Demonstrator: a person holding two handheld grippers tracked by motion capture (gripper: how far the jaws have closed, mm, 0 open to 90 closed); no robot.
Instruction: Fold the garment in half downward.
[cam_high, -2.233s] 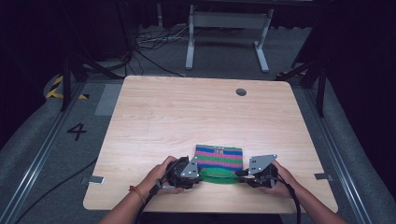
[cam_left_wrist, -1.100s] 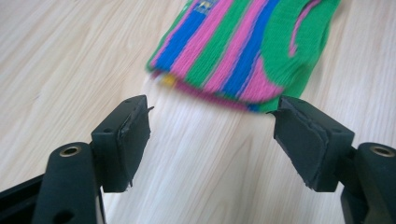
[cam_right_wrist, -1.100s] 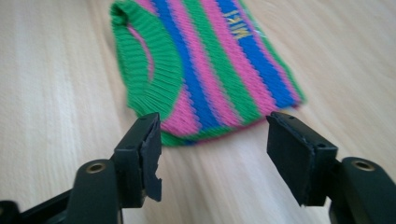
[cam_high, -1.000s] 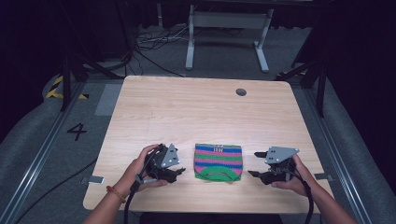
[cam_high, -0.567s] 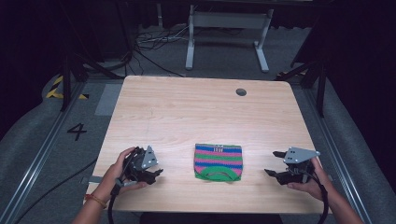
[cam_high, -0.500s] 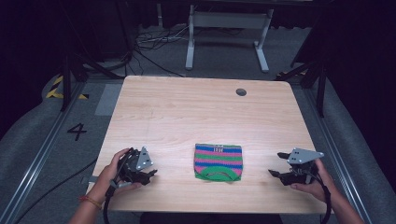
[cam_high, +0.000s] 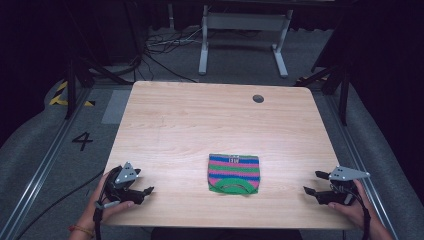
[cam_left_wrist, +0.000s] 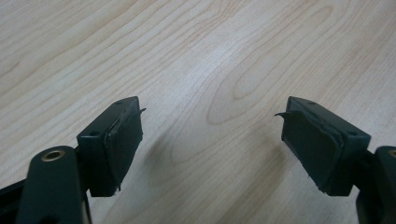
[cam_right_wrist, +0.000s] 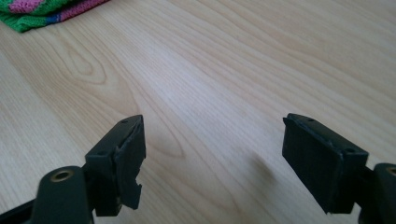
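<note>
Both hands have pulled apart from the folded cloth (cam_high: 234, 173) toward the table's (cam_high: 200, 120) near corners, jaws opening. Left gripper (cam_high: 141, 192): spread, empty, near left corner. Cloth: near edge, centre, midway between. Right gripper (cam_high: 316, 183): spread, empty, near right corner.

One folded striped knit garment (cam_high: 234, 173), two hand-held grippers, left (cam_high: 142, 192) and right (cam_high: 314, 183), on one worktop (cam_high: 210, 120).

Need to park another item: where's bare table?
Bare wood spans the far half of the table, from the folded striped garment to the round hole. Garment, left gripper and right gripper line the near edge.
</note>
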